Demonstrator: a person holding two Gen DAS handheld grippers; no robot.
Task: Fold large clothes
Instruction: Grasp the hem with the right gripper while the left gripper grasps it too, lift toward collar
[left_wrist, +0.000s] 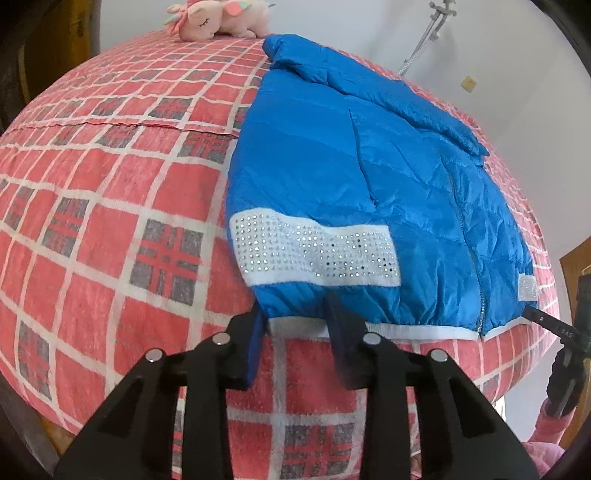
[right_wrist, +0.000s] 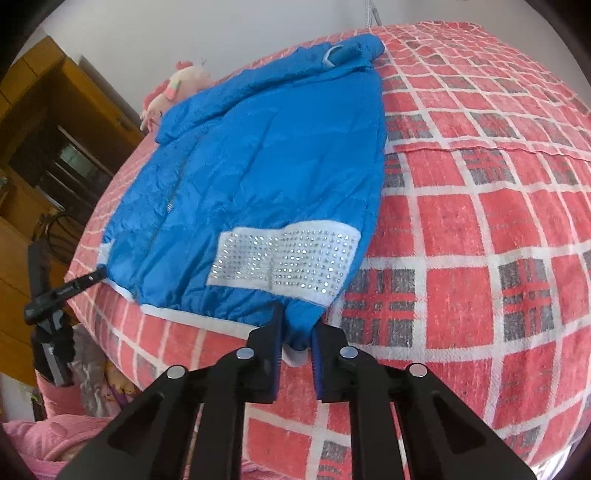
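A blue puffer jacket (left_wrist: 369, 177) with white rhinestone bands lies flat on the red plaid bed (left_wrist: 110, 229), sleeves folded in, collar at the far end. My left gripper (left_wrist: 297, 325) stands at the jacket's near left hem corner with its jaws apart around the white hem edge. The jacket also shows in the right wrist view (right_wrist: 258, 162). My right gripper (right_wrist: 297, 334) is at the near right hem corner, its jaws narrowed on a bunched bit of blue hem. The other gripper's tip (right_wrist: 70, 288) shows at the far hem corner.
A pink plush unicorn (left_wrist: 218, 20) lies at the head of the bed. White walls stand behind. A wooden cabinet (right_wrist: 44, 147) stands to the left in the right wrist view. Pink fabric (right_wrist: 48, 439) lies beside the bed's near edge.
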